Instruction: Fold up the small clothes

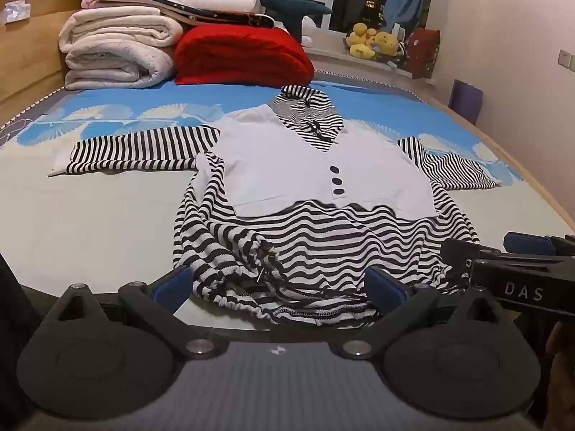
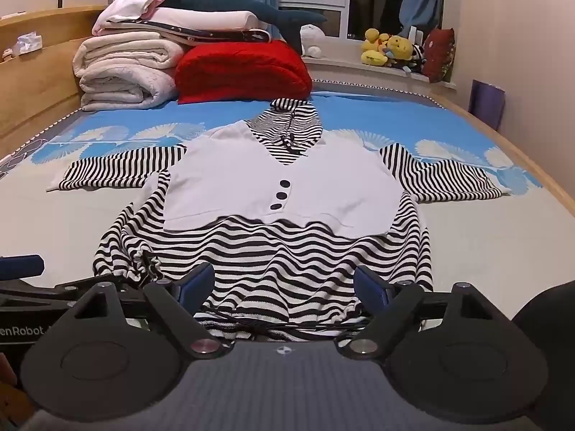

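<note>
Two grippers, side by side at the near hem: left gripper (image 1: pixel 278 285) and right gripper (image 2: pixel 284 285), each with jaws spread wide and empty, blue pads poised over the gathered hem. One striped garment (image 2: pixel 273 251), black-and-white, laid flat and face up at the middle of the bed (image 2: pixel 72 222); one white vest panel (image 2: pixel 334 186) with three dark buttons (image 2: pixel 280 195); two sleeves stretched outward, one hood at the far end. Bare sheet lies open on both sides of the skirt. Far end: one red folded blanket (image 2: pixel 244 72), one stack of white bedding (image 2: pixel 125 75). Wooden bed edge (image 2: pixel 503 158) borders the right side; yellow plush toys (image 2: pixel 388 50) on the windowsill.
</note>
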